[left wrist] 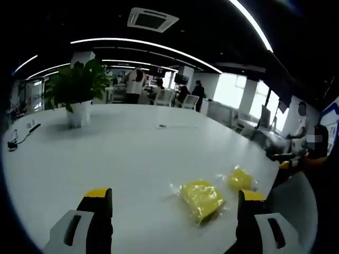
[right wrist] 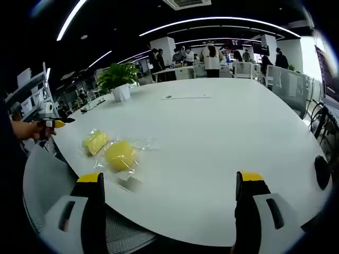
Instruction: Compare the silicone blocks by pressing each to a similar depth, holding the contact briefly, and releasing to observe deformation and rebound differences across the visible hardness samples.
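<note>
Both claws wide open and empty, two bagged yellow blocks on white table, potted plant beyond

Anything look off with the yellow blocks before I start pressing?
Both yellow silicone blocks are in crinkled clear plastic wrap, lying close to the white table's edge. Nothing is spilled or visibly damaged. Both grippers are open and clear of them.

Yellow blocks in glossy crinkled film; smooth table.
</note>
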Available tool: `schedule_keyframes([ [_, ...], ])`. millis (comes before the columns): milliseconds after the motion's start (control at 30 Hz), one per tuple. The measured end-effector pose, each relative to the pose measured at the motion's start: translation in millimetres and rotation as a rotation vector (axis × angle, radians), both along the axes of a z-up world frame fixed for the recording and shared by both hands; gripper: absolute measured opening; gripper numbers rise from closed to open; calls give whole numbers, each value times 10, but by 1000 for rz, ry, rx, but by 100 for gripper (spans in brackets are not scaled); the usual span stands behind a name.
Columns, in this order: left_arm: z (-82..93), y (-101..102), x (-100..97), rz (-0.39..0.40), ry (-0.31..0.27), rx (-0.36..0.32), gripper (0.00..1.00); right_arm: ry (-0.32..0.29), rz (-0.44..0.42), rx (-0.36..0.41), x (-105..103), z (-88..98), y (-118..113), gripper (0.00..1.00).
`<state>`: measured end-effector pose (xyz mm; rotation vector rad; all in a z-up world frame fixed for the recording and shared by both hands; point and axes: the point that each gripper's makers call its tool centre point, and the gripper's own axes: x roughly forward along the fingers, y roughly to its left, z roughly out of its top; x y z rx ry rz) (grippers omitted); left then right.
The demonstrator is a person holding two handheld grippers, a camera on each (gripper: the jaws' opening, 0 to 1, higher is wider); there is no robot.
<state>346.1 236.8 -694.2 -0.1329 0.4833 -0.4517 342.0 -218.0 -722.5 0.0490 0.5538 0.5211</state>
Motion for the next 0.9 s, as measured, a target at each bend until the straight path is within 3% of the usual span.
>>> schedule_keyframes([
  [767, -17, -29, -30, -11, 9, -13, 100, 0, 17, -3, -17, 4, 37, 97],
  [900, -6, -18, -22, -24, -6, -19, 100, -12, 82, -45, -54, 15, 79, 97],
])
